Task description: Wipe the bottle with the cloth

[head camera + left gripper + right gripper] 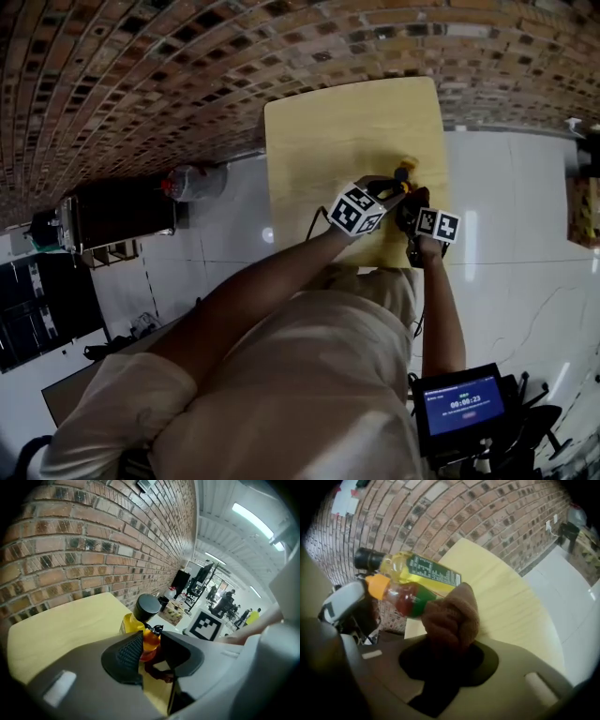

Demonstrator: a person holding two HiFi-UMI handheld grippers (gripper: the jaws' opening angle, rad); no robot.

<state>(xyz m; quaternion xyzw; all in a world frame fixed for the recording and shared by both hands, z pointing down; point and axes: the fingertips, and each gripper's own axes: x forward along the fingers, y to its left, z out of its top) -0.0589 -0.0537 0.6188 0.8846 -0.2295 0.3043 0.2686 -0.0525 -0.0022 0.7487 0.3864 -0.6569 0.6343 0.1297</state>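
A small bottle (405,597) with an orange cap, red contents and a green label hangs over the yellow table (328,131). My left gripper (152,644) is shut on its orange neck end. My right gripper (447,644) is shut on a brown cloth (452,613), and the bunched cloth presses against the bottle's green lower part. The cloth hides the right fingertips. A second bottle (426,569), with a black cap, yellow liquid and a green label, sits close behind the held one. In the head view both grippers (380,192) (412,211) meet near the table's near right corner.
A brick wall runs along the table's far side. White tiled floor (506,197) surrounds the table. A water jug (192,181) and a dark cabinet (117,214) stand to the left. A small screen (461,403) sits at lower right.
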